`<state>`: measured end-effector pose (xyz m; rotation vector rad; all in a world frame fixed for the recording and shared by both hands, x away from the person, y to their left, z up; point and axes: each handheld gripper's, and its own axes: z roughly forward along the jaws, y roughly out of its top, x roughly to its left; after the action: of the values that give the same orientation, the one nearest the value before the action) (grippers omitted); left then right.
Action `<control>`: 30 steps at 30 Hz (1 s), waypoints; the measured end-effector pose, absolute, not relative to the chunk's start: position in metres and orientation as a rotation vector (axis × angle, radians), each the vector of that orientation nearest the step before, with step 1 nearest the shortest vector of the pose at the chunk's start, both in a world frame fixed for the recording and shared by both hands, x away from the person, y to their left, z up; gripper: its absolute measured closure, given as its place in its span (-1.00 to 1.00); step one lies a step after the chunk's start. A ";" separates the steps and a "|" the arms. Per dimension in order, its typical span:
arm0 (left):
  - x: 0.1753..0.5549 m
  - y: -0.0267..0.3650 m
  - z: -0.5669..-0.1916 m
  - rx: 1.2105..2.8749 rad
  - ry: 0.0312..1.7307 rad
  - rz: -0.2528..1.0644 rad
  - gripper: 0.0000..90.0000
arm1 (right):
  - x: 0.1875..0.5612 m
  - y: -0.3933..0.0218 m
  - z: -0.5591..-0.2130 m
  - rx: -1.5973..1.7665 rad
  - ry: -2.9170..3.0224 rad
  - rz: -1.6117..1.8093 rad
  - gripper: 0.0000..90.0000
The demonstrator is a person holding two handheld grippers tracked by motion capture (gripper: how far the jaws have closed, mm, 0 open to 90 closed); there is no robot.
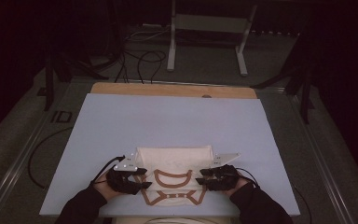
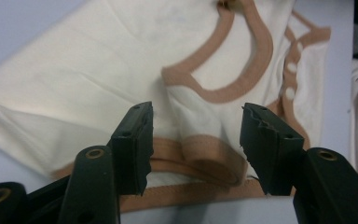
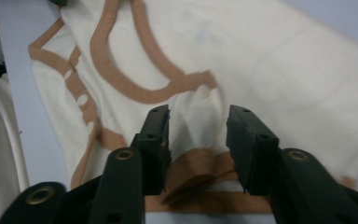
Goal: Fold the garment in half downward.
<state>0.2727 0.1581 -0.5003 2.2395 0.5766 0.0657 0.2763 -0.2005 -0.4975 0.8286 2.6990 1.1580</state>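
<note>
Two black two-jaw grippers work a cream cotton baby garment with tan-brown binding (image 1: 175, 175), which lies folded flat on the pale blue table mat (image 1: 121, 126) near the person's edge. From the high view, the left gripper (image 1: 145, 178) sits at the garment's left side and the right gripper (image 1: 198, 179) at its right, mirrored, likely because each hand tends one sleeve so the fold stays even. Along the left gripper view, the jaws stand spread, with a folded sleeve cuff with tan trim (image 2: 209, 156) lying between them; the pads do not press on it, so the cloth seems to rest on its own. The tan neckline loop (image 2: 242, 70) curves beyond, with pale snap fasteners (image 2: 291, 67) beside it. Along the right gripper view, the jaws are likewise parted around the other tan cuff (image 3: 198, 168), which lies crumpled and loose between them, not pinched. My judgement is that both sleeves are tucked inward to narrow the garment for folding.
</note>
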 end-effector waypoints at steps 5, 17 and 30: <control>0.284 0.156 -0.494 2.233 0.612 0.009 -0.01 | 0.287 -0.198 -0.485 0.825 2.681 1.154 0.25; 0.301 0.136 -0.506 2.313 0.623 -0.010 0.43 | 0.306 -0.174 -0.498 0.802 2.774 1.082 0.43; 0.306 0.133 -0.514 2.321 0.643 -0.050 0.79 | 0.307 -0.166 -0.508 0.764 2.875 1.031 0.76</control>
<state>0.3059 0.1327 -0.5144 2.3213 0.6427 -0.0499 0.3066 -0.1662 -0.5084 0.7639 2.8749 1.0309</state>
